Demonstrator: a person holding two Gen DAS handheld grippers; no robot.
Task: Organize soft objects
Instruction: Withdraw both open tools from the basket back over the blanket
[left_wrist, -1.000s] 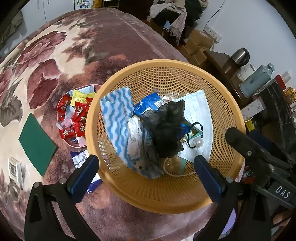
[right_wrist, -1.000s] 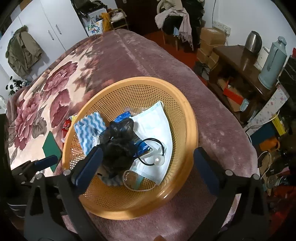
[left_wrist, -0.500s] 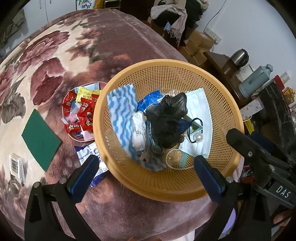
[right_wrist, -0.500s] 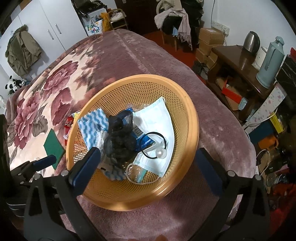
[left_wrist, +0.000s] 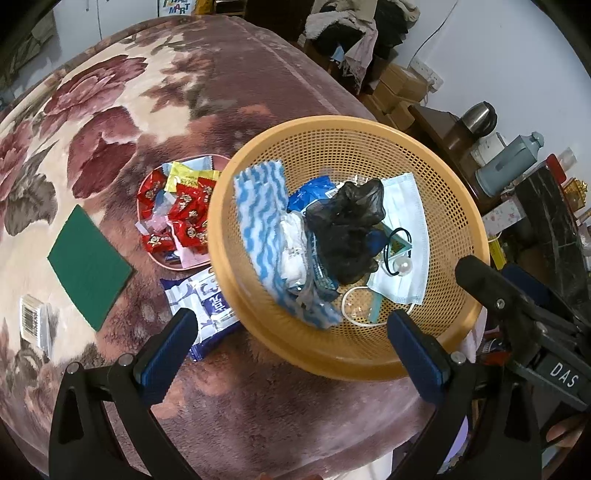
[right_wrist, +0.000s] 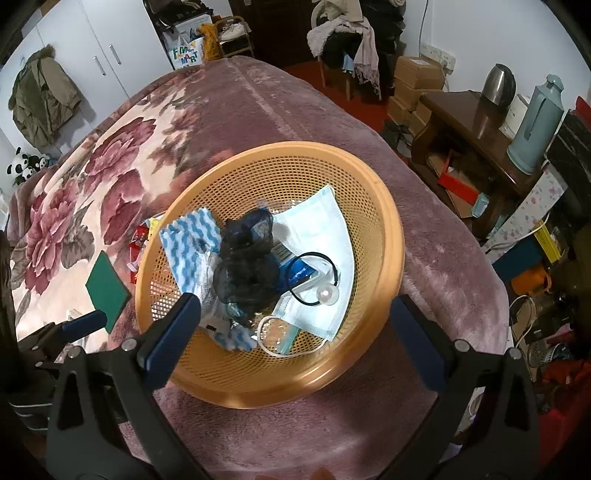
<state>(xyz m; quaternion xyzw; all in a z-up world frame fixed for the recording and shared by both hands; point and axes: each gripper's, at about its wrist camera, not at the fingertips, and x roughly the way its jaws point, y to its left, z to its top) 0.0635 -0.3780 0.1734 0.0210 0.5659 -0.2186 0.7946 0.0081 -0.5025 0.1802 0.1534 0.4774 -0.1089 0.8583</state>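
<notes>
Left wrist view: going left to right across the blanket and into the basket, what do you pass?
Barcoded packet → green pad → pink dish of red candies → blue-and-white wavy cloth → black mesh bundle → pearl hair tie.

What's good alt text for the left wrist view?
A round orange plastic mesh basket on a floral plush blanket holds a crumpled black mesh pouf, a pale blue face mask and a blue-and-white wavy cloth. The open left hand-held gripper hovers at its near rim. A pink dish of red candies sits left of the basket.
</notes>
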